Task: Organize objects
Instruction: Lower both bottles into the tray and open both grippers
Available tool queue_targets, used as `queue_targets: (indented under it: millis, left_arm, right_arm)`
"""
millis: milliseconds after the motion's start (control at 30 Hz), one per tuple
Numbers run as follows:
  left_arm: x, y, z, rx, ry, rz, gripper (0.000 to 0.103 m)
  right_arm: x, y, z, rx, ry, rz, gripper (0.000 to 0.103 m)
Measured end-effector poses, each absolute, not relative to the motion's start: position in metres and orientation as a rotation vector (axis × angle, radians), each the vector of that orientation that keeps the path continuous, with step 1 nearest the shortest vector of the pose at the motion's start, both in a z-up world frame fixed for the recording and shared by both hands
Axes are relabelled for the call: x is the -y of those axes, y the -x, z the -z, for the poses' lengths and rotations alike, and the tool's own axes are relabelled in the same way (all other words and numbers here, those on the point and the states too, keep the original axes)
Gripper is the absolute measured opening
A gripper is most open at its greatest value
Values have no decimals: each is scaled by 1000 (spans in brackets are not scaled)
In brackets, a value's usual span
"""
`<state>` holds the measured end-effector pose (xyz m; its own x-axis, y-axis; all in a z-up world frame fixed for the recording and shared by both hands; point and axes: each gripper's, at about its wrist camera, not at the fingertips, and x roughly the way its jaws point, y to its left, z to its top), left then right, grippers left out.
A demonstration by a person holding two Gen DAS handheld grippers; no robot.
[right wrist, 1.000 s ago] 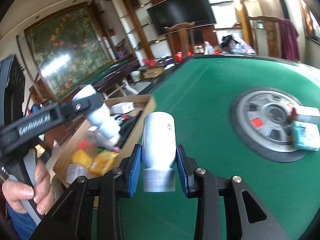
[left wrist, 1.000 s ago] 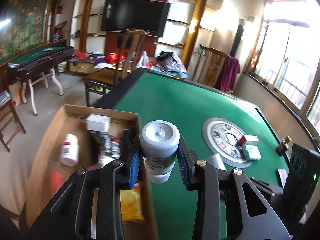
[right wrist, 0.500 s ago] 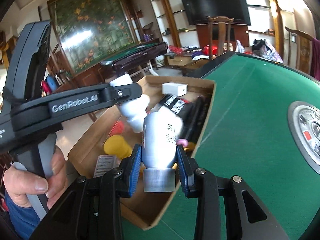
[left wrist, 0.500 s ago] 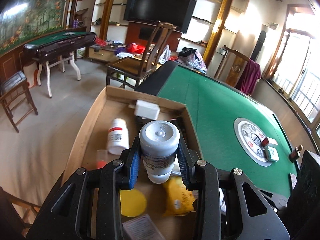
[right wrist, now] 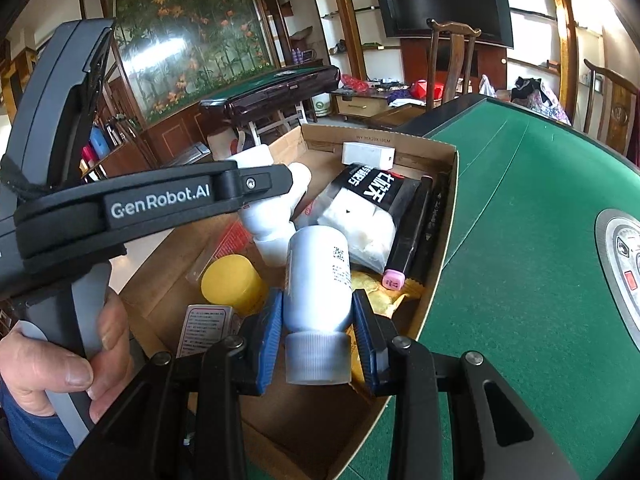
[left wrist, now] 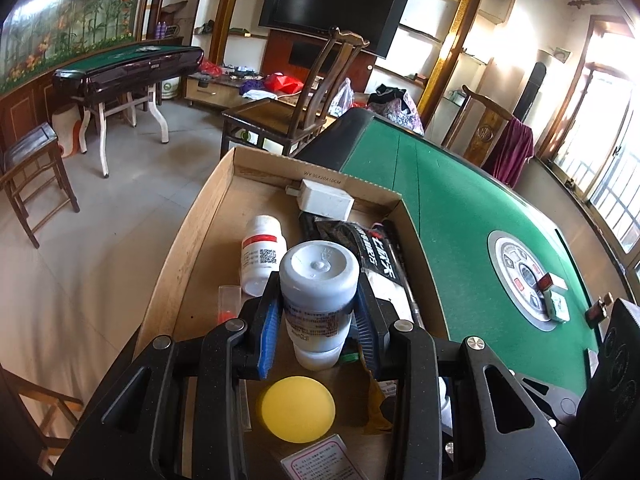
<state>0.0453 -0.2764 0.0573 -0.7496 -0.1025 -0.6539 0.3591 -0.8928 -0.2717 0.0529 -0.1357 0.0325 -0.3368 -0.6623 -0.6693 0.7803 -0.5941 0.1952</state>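
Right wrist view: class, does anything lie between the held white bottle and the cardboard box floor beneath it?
Yes. The white bottle, clamped in the right gripper, hangs over a yellow snack packet, with a yellow lid beside it on the cardboard box floor.

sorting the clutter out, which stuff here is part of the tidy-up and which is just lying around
Job: grey-capped bottle in left hand-held gripper; white bottle in right hand-held gripper; cardboard box.

Lying about: wooden chair, television.

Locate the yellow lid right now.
The yellow lid lies in the cardboard box, low in the left wrist view, just beneath the bottle held by the left gripper.
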Motion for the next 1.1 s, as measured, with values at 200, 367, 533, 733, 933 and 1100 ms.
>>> queue_targets:
  millis: [200,367,533,733,933,1100]
  left_arm:
    - [280,-43,-53,-569,-979,2656,34]
    - [281,-44,-52,-566,-988,2655,34]
    - [279,-46,-52,-552,-990,2659,34]
    - [276,-48,-52,-540,-990,2669,34]
    - [270,-47,-52,-499,-1006,2687,34]
    - [266,-46,-53,-497,-1020,2695,36]
  right_arm:
    - [144,-52,-32,-221,-907,2031,34]
    - [152,-47,-31,-232,-913,2039,34]
    - [161,-40,-28,-250,-929,2044,34]
    - [165,-25,-25,-244,-953,2063,34]
    - [167,-19,-25,-238,-968,2058,34]
    - [162,-13,-28,-197,-983,2052,35]
